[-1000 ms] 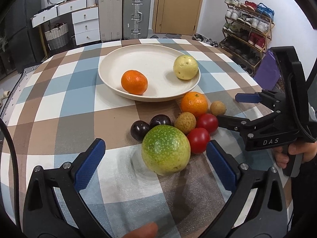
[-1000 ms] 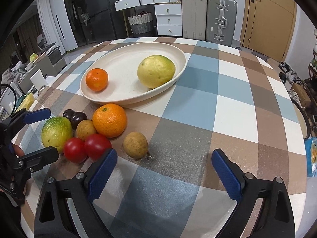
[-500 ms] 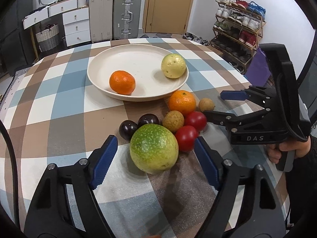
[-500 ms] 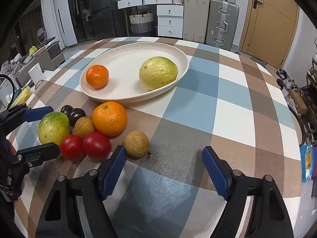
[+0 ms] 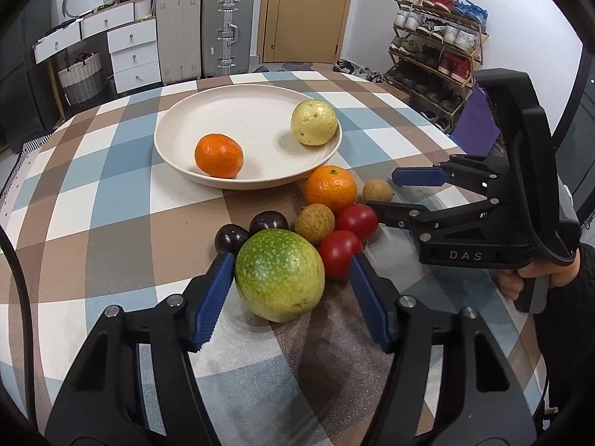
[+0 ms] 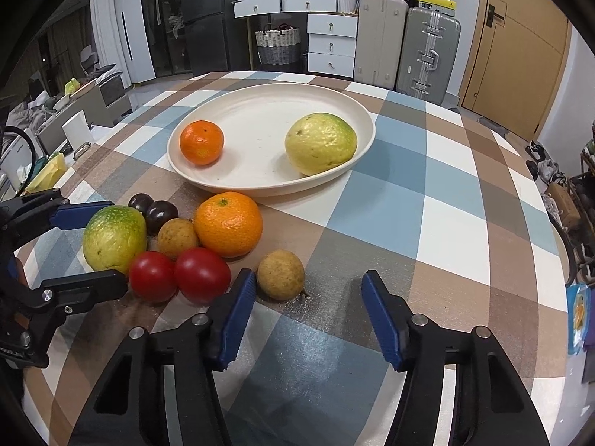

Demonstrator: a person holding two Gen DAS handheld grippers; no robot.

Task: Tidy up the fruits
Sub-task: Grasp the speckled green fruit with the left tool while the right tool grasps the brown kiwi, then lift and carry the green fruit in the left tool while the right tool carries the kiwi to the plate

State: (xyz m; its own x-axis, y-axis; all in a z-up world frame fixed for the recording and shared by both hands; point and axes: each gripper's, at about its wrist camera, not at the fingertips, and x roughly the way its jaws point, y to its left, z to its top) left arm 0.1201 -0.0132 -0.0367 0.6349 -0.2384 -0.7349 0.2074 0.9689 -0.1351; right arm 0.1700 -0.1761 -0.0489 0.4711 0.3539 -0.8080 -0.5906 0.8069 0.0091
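Note:
A cream plate [image 5: 256, 111] [image 6: 260, 119] holds a small orange [image 5: 218, 155] and a yellow guava [image 5: 313, 127]. In front of it on the table lie a green speckled guava [image 5: 279, 274] [image 6: 113, 238], two dark plums [image 5: 230, 237], a large orange [image 5: 331, 188] [image 6: 227, 223], two red tomatoes [image 5: 340, 256] [image 6: 201, 275] and two small brown fruits [image 5: 377, 190] [image 6: 280, 274]. My left gripper [image 5: 290, 290] is open, with its jaws around the green guava; the left pad looks close to its skin. My right gripper [image 6: 308, 316] is open and empty, just right of the nearest brown fruit.
The round table has a checked cloth [image 6: 427, 200]. Its right edge is near in the right wrist view [image 6: 557, 252]. Suitcases [image 5: 227, 33], white drawers [image 5: 130, 48] and a shoe rack [image 5: 438, 37] stand beyond the table.
My left gripper has moved forward around the green guava and its jaws have narrowed. My right gripper has also narrowed and come closer to the brown fruit.

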